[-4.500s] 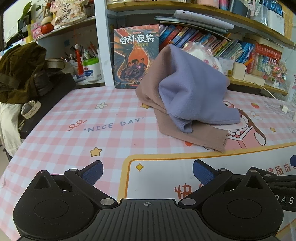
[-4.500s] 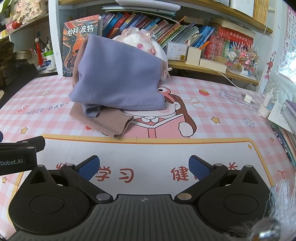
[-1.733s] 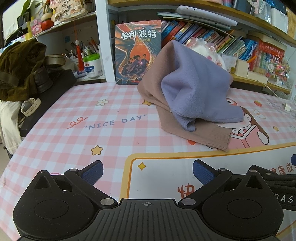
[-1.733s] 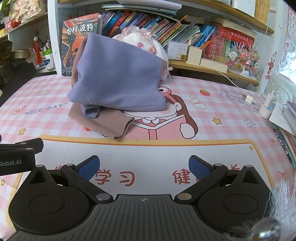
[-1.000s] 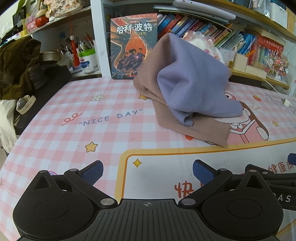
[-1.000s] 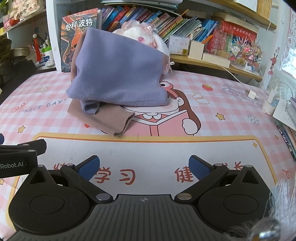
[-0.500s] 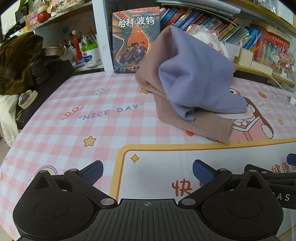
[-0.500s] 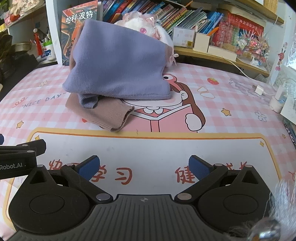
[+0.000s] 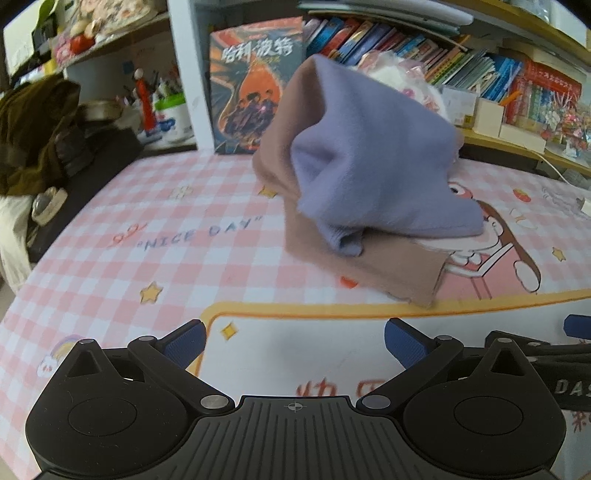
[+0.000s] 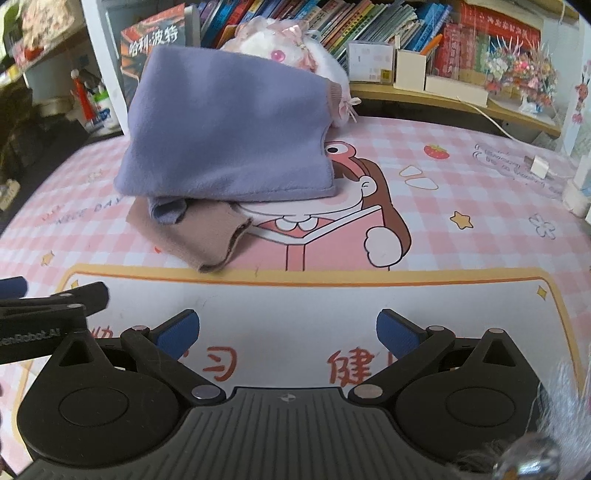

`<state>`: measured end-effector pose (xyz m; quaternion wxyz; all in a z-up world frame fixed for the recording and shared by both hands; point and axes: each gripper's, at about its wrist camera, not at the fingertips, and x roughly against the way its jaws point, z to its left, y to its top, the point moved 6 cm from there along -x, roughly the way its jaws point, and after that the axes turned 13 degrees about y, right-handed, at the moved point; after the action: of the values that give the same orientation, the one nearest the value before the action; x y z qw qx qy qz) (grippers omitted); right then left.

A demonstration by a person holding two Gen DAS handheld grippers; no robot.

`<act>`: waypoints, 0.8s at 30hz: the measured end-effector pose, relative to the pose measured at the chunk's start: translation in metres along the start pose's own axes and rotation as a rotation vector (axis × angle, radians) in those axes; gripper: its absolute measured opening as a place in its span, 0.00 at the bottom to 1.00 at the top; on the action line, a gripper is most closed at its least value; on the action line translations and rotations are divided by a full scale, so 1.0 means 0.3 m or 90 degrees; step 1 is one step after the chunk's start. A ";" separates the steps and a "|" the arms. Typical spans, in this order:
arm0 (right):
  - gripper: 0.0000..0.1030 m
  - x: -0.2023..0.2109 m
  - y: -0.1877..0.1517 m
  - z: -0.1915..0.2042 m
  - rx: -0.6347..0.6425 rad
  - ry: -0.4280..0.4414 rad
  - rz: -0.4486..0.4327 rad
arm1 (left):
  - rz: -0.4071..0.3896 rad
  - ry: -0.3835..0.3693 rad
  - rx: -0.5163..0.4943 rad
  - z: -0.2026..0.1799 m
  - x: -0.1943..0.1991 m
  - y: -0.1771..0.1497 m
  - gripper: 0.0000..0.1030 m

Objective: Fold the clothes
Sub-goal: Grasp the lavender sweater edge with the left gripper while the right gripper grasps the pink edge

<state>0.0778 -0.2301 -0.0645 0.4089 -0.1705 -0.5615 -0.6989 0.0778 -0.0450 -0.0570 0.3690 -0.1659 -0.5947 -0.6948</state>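
Clothes, two pieces, heaped on the pink checked desk mat (image 10: 461, 173).

Item 1: lilac fleece garment (image 10: 225, 136), uppermost, draped in a tent shape; its back edge leans on a white plush toy (image 10: 295, 48) behind it. One lilac cuff or corner (image 10: 166, 210) pokes out beneath its front hem.

Item 2: brown knit garment (image 10: 207, 236), underneath, lying flat; its ribbed end points toward the claws and a little to the right.

Condition: both pieces are doubled over, yet loose and uneven. The heap would suit a bundle awaiting folding, or a rough fold awaiting tidying; the views do not settle which.

Left gripper (image 9: 293, 341): fingers spread wide, nothing between them. Heap lies ahead and to its right; the brown end (image 9: 417, 284) is the nearest cloth, just beyond the right fingertip line.

Right gripper (image 10: 286, 328): fingers spread wide, nothing between them. Heap lies ahead and to its left; the brown end sits ahead of its left fingertip (image 10: 177, 328), apart from it.

Key relation: both claws stand side by side at the near edge of the mat, the heap between their lines of sight. Its long axis runs from the near brown end back and up toward the plush toy. Judged nearness: roughly equal, with the brown end falling slightly toward the left claw's side. The left view is blurred, so fine edges there are uncertain.

Also present: bookshelf (image 10: 369, 22) behind the heap.
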 end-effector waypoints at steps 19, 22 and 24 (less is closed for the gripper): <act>0.98 0.038 0.069 -0.231 -0.176 0.183 -0.029 | -0.086 0.000 -0.031 -0.130 -0.124 0.231 1.00; 0.96 0.058 0.066 -0.252 -0.188 0.203 -0.031 | -0.101 0.017 -0.048 -0.166 -0.153 0.260 1.00; 0.93 0.072 0.064 -0.266 -0.195 0.216 -0.031 | -0.110 0.040 -0.054 -0.180 -0.173 0.277 0.99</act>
<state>0.0971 -0.3126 -0.0619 0.4495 -0.0971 -0.3760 -0.8045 0.1829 -0.0817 -0.0461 0.3190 -0.1077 -0.5651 -0.7532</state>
